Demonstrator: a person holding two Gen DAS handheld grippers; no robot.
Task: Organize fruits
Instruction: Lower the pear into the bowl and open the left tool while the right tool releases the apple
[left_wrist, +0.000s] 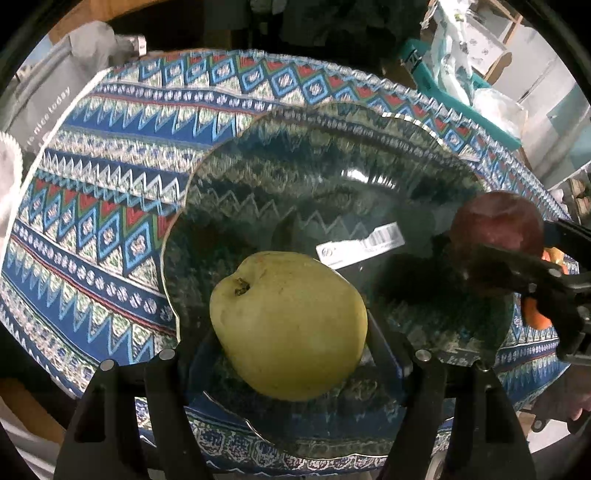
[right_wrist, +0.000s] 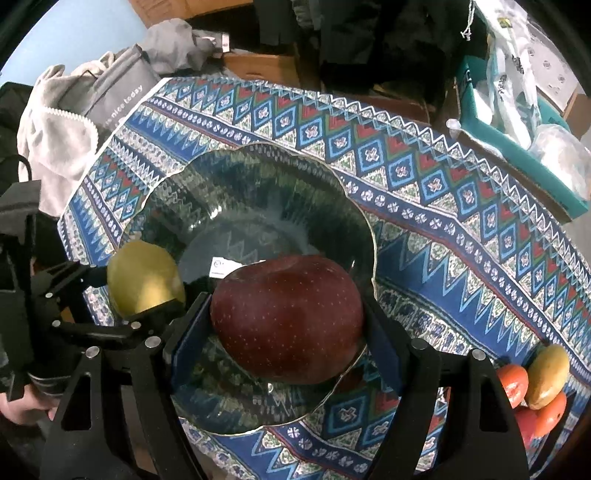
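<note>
My left gripper (left_wrist: 291, 332) is shut on a yellow-green apple (left_wrist: 288, 325) and holds it over the near side of a clear glass bowl (left_wrist: 258, 155). My right gripper (right_wrist: 288, 321) is shut on a dark red apple (right_wrist: 288, 317) over the same bowl (right_wrist: 236, 177). In the left wrist view the red apple (left_wrist: 496, 221) shows at the right in the right gripper (left_wrist: 513, 266). In the right wrist view the yellow-green apple (right_wrist: 144, 280) shows at the left in the left gripper (right_wrist: 122, 306). The bowl has a white barcode sticker (left_wrist: 360, 245) on its bottom.
The bowl stands on a blue patterned tablecloth (right_wrist: 461, 236). Several more fruits, orange, red and yellow (right_wrist: 535, 391), lie at the table's right edge. Grey clothes and a bag (right_wrist: 74, 114) sit beyond the left edge; a teal box (right_wrist: 517, 140) with plastic bags is far right.
</note>
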